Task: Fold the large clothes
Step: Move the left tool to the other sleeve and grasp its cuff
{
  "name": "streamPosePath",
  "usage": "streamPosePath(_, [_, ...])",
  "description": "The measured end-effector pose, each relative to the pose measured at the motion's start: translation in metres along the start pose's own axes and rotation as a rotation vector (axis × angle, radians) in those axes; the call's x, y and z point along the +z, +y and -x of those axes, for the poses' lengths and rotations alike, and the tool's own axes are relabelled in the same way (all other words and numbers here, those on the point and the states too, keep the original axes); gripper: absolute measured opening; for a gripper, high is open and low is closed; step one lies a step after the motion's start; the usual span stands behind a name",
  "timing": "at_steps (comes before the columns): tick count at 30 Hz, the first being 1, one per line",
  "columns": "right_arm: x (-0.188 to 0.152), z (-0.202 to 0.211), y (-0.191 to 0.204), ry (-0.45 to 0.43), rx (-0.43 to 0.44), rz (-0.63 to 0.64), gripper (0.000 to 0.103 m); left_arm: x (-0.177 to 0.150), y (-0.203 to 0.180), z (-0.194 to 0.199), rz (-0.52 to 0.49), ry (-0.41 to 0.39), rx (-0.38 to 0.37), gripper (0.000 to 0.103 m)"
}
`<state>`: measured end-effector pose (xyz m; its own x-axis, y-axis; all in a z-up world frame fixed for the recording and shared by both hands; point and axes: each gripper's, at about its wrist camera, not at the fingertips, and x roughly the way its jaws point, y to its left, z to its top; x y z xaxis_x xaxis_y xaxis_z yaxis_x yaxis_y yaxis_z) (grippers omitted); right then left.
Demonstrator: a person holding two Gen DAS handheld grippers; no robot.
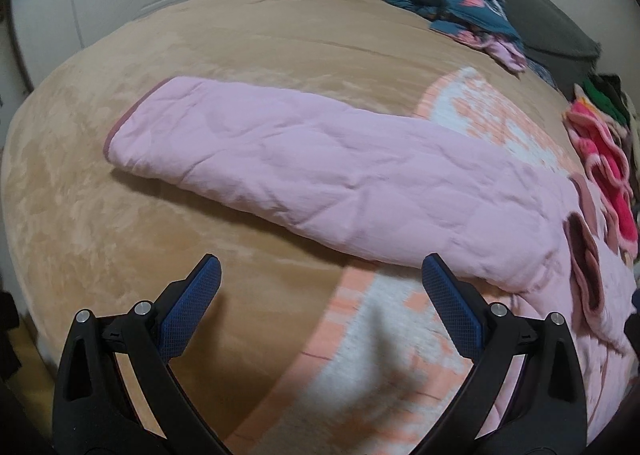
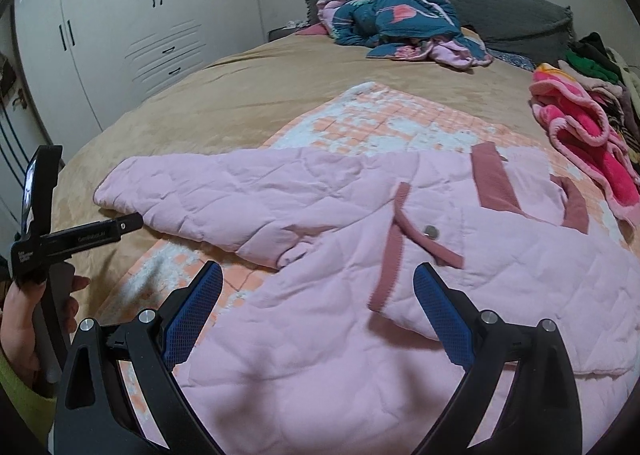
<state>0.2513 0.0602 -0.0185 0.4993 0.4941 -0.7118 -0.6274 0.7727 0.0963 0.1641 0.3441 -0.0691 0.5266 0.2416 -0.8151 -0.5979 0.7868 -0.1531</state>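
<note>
A pink quilted jacket (image 2: 360, 295) with mauve trim lies flat on an orange-and-white checked blanket (image 2: 380, 115) on the bed. Its left sleeve (image 1: 300, 163) stretches out to the left over the tan bedspread (image 1: 120, 235). My left gripper (image 1: 320, 267) is open and empty, just short of the sleeve's near edge. It also shows in the right wrist view (image 2: 132, 221), at the sleeve's cuff. My right gripper (image 2: 318, 275) is open and empty, hovering over the jacket's front near the snap button (image 2: 431, 231).
A crumpled teal and pink quilt (image 2: 392, 19) lies near the grey headboard (image 2: 500, 3). A bright pink fleece garment (image 2: 588, 143) and a pile of clothes (image 2: 600, 71) sit at the right edge. White wardrobes (image 2: 120, 35) stand to the left.
</note>
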Motion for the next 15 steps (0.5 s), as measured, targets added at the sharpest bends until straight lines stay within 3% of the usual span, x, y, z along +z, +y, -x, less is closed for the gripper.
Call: streamPosePath(15, [-0.006,-0.022,-0.006,0.010,-0.011,-0.030,0.096,0.027,0.079,-0.047,0.294,0.042,-0.008,0.094])
